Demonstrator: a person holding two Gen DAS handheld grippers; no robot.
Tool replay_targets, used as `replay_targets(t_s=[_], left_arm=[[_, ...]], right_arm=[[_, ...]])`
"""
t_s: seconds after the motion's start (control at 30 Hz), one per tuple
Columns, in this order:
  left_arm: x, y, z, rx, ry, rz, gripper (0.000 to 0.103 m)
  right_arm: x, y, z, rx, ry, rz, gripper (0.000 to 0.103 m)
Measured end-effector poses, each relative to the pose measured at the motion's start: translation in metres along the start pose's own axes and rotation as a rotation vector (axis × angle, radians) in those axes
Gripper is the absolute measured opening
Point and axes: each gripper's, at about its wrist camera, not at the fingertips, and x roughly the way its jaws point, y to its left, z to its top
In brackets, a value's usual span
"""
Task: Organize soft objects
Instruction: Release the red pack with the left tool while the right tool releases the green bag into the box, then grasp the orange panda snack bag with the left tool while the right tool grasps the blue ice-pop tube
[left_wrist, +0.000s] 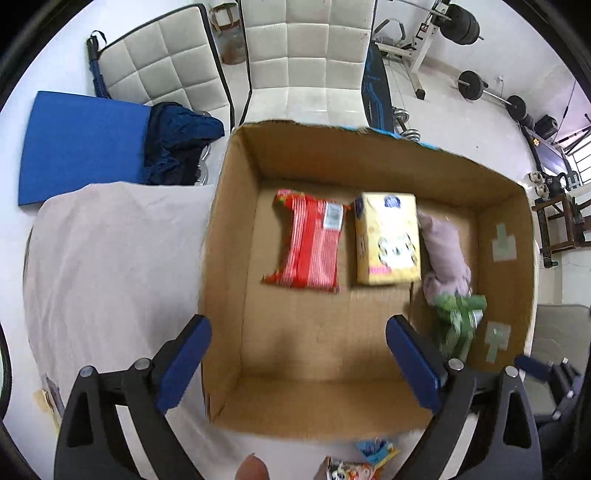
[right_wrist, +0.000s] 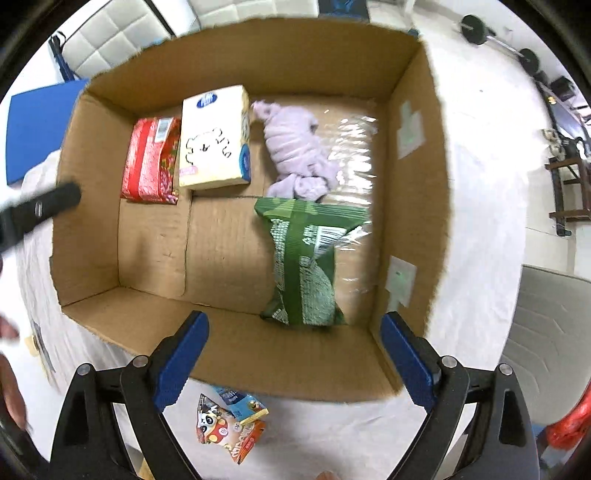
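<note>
4 soft items lie in an open cardboard box (right_wrist: 92, 236) on a cloth-covered counter (left_wrist: 110, 251); both grippers hang above it, holding nothing.

The left gripper (left_wrist: 298, 360) and right gripper (right_wrist: 294, 354) have their blue fingers (right_wrist: 184, 360) spread wide. On the box floor, the red packet (right_wrist: 149, 160) touches the yellow tissue pack (right_wrist: 216, 138), which carries a blue round logo too blurred to read. Lilac cloth (right_wrist: 295, 147) lies just above the green packet (right_wrist: 303, 262). Small cartoon-printed packets (right_wrist: 231, 424) sit outside, near the box's front wall; their print is illegible.
</note>
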Motion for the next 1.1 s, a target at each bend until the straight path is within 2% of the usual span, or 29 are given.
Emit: replay_targets(t_s=[0.1, 0.33, 0.43, 0.63, 0.73, 0.83, 0.97, 1.0, 1.1], left_arm=[[-0.014, 0.001, -0.022, -0.004, -0.017, -0.016, 0.097], [-0.055, -0.006, -0.074, 0.013, -0.089, 0.000, 0.097], [-0.069, -0.007, -0.094, 0.002, -0.094, -0.027, 0.097], [-0.084, -0.006, -0.125, -0.037, -0.097, -0.026, 0.097], [-0.064, 0.000, -0.148, -0.077, -0.017, -0.004, 0.097], [-0.021, 0.006, -0.182, -0.138, 0.140, -0.043, 0.097], [0.049, 0.013, -0.230, -0.292, 0.377, -0.199, 0.097], [0.065, 0.014, -0.240, -0.338, 0.411, -0.225, 0.097], [0.096, 0.007, -0.253, -0.413, 0.449, -0.271, 0.096]], right_arm=[[-0.022, -0.003, -0.015, 0.004, -0.045, -0.004, 0.096], [-0.051, 0.001, -0.057, 0.002, -0.134, -0.009, 0.096], [-0.063, 0.002, -0.073, -0.018, -0.167, -0.005, 0.096], [-0.072, -0.006, -0.108, 0.001, -0.177, 0.024, 0.096], [-0.056, -0.018, -0.132, 0.024, -0.142, 0.042, 0.096], [-0.027, -0.033, -0.159, 0.061, -0.085, 0.051, 0.096], [0.016, -0.050, -0.188, 0.104, 0.001, 0.061, 0.096], [0.024, -0.054, -0.193, 0.113, 0.013, 0.061, 0.096], [0.044, -0.063, -0.204, 0.142, 0.040, 0.074, 0.096]])
